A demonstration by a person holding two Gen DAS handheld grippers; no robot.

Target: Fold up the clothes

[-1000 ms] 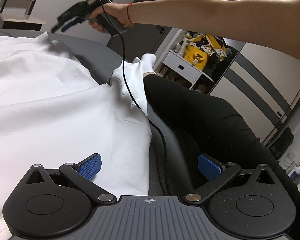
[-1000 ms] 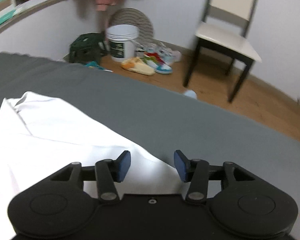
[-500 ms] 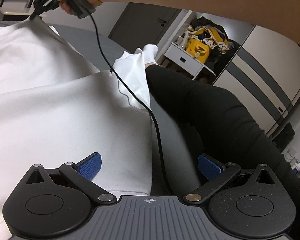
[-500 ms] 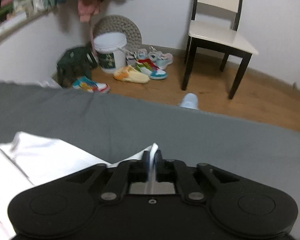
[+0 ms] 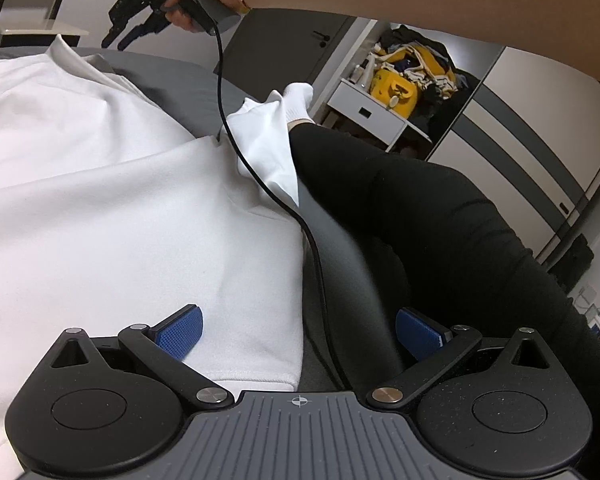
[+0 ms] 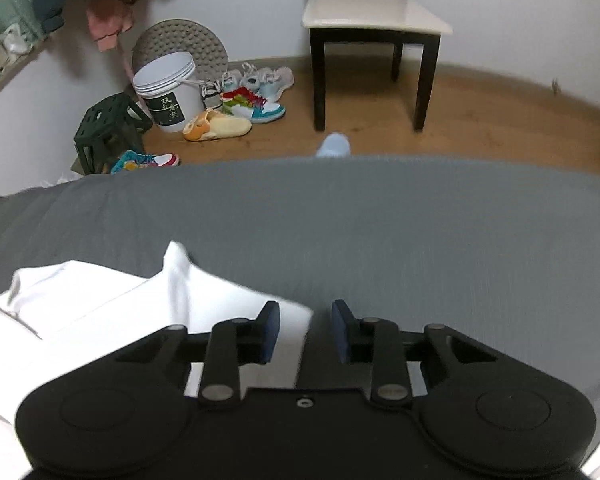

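White cotton garment (image 5: 100,208) spread flat on the grey bed sheet (image 6: 380,220), one corner peaked at its far end. Left hand-held gripper (image 5: 298,330): blue pads wide apart, left pad over the garment's hem, right pad beside a black-trousered leg (image 5: 440,216). Right hand-held gripper (image 6: 302,330): pads apart, holding nothing, poised over the garment's corner edge. Black cable (image 5: 268,184) trails across the cloth.

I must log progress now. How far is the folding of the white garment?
Early stage. Done: the white garment lies spread on the grey bed, one far part turned up. In hand: nothing; the left gripper is open over the hem and the right gripper is open at a far corner. Left: the folds themselves.
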